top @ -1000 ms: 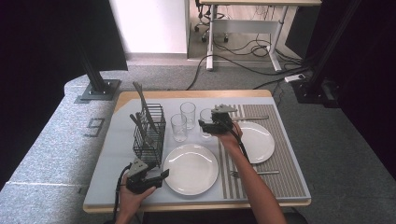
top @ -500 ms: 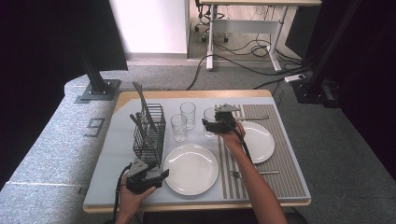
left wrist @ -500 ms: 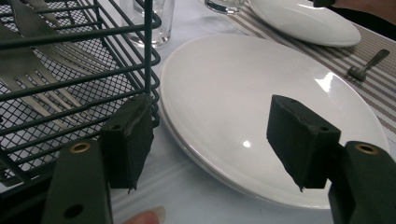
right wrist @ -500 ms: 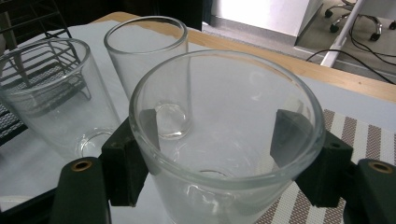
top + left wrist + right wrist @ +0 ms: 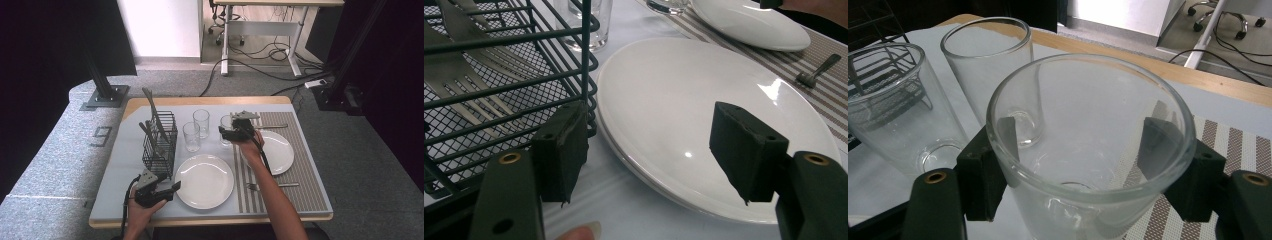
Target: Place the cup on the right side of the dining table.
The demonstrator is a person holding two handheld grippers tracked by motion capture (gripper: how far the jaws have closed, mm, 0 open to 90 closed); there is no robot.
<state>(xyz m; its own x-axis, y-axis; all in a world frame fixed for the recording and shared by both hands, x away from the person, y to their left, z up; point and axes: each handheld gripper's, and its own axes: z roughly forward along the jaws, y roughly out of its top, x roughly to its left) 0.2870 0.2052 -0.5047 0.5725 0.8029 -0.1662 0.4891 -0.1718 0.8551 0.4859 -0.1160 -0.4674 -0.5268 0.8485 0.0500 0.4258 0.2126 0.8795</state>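
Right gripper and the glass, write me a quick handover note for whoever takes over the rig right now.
Right gripper: jaws astride the nearest glass, pads at its sides; whether they grip it firmly cannot be told. The glass stands upright at the edge of the striped mat, beside two other glasses.
Left gripper: open and empty, low at the table's near edge between the wire basket and the near plate.
Done: glass straddled. Left: probably lift and place it.

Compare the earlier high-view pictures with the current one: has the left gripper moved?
No. The left gripper sits at the same spot, between the wire basket and the near white plate, as before.
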